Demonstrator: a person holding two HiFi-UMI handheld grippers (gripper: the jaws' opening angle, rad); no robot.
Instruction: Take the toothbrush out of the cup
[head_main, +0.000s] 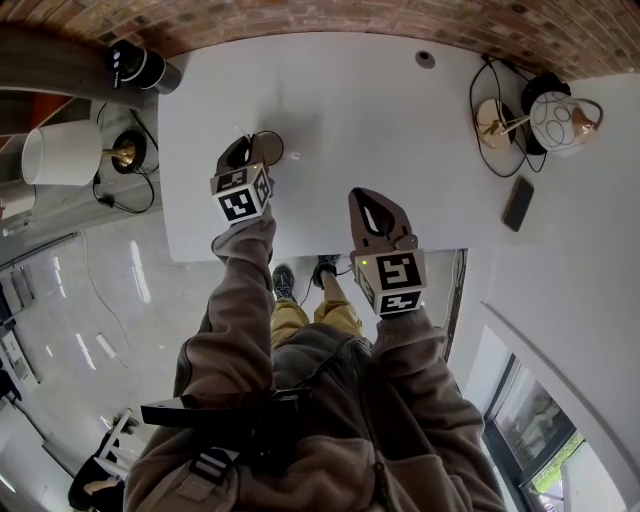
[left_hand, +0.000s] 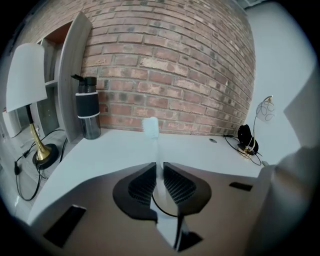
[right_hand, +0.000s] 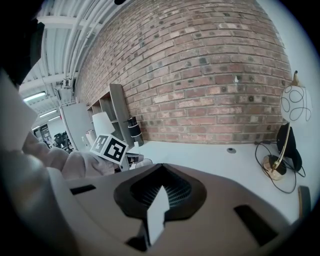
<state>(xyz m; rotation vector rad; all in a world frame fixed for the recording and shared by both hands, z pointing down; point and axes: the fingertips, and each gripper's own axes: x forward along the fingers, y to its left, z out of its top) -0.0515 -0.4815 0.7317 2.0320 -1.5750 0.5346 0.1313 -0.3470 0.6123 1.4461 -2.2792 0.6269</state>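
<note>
Well, over the white table (head_main: 350, 110) the right gripper (right_hand: 160, 172) hangs aside, jaws together on nothing — the left gripper (left_hand: 159, 175) is the nearer one. Just above the cup (left_hand: 165, 206) beneath them, its jaws pinch the handle of the toothbrush (left_hand: 156, 152). The brush stands upright, head above the jaws, so I judge the way out is straight up.

No word, number or brand is legible from where I stand; the only printed signs are black-and-white square markers on the near left gripper (head_main: 256, 143) and the near right gripper (head_main: 368, 196).
</note>
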